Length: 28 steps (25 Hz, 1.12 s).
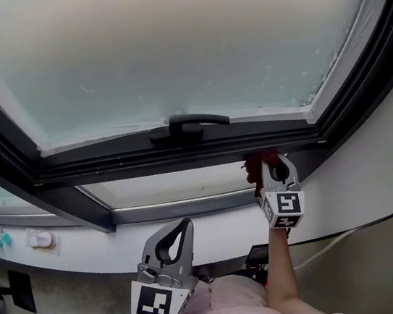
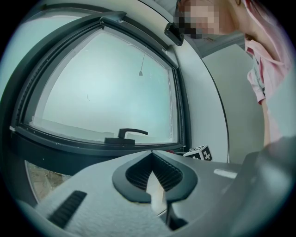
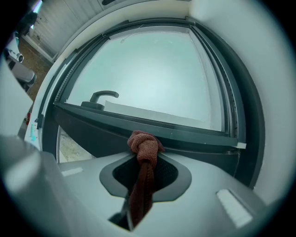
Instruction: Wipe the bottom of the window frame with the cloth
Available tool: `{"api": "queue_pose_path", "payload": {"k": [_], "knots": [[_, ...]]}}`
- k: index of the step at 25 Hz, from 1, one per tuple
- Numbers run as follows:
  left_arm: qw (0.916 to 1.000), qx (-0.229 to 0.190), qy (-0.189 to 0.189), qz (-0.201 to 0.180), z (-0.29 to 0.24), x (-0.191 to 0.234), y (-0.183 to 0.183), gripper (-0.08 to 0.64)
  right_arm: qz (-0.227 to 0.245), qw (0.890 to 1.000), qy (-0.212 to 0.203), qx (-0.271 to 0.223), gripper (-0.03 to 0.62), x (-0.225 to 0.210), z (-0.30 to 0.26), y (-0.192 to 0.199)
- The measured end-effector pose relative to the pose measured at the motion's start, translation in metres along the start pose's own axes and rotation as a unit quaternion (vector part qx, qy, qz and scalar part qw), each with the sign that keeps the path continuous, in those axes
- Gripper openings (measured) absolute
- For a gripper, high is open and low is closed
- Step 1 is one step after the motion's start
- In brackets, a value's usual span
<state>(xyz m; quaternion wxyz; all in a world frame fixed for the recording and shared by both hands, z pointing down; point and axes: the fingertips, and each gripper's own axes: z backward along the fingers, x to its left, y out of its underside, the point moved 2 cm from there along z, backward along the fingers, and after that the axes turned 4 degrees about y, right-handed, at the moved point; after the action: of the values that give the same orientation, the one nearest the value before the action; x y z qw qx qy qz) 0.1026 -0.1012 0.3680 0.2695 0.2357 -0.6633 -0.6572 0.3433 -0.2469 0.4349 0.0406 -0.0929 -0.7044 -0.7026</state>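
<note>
While clamping cloth [image 3: 144, 148] in right tongs [image 3: 145, 159] at window frame [image 3: 194, 139] bottom, with left tongs [image 2: 151, 159] closed empty, seems barely started.

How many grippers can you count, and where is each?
2. The left gripper hangs low, shut and empty; the right gripper is raised at the bottom of the window frame, shut on the red cloth.

The bottom rail of the dark window frame [image 1: 146, 160] carries a black handle [image 1: 188, 125] at twelve o'clock, with the red cloth [image 1: 259, 161] touching it toward three o'clock.
</note>
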Motion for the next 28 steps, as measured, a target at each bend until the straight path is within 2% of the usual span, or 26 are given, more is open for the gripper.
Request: {"api": "queue_pose_path", "payload": {"k": [9,13,19,23,28], "knots": [[0.9999,-0.014,0.004,0.005,-0.005,0.004,-0.003,-0.002,0.003,1.000,-0.006,0.001,0.066,-0.002,0.000,0.000],[1.0000,-0.001,0.010,-0.001,-0.005,0.005,0.002,-0.002,0.004,1.000,-0.008,0.000,0.066,-0.006,0.000,0.000],[0.9995,-0.028,0.001,0.011,-0.007,0.007,-0.009,-0.002,0.010,1.000,-0.013,0.003,0.066,-0.007,0.001,0.001],[1.0000,-0.004,0.003,-0.002,-0.004,0.008,-0.001,-0.002,0.002,1.000,-0.008,0.004,0.066,-0.011,0.001,0.001],[1.0000,-0.006,0.001,-0.003,-0.002,0.009,0.000,-0.002,-0.004,1.000,0.015,0.006,0.066,-0.028,0.002,0.003]]}}
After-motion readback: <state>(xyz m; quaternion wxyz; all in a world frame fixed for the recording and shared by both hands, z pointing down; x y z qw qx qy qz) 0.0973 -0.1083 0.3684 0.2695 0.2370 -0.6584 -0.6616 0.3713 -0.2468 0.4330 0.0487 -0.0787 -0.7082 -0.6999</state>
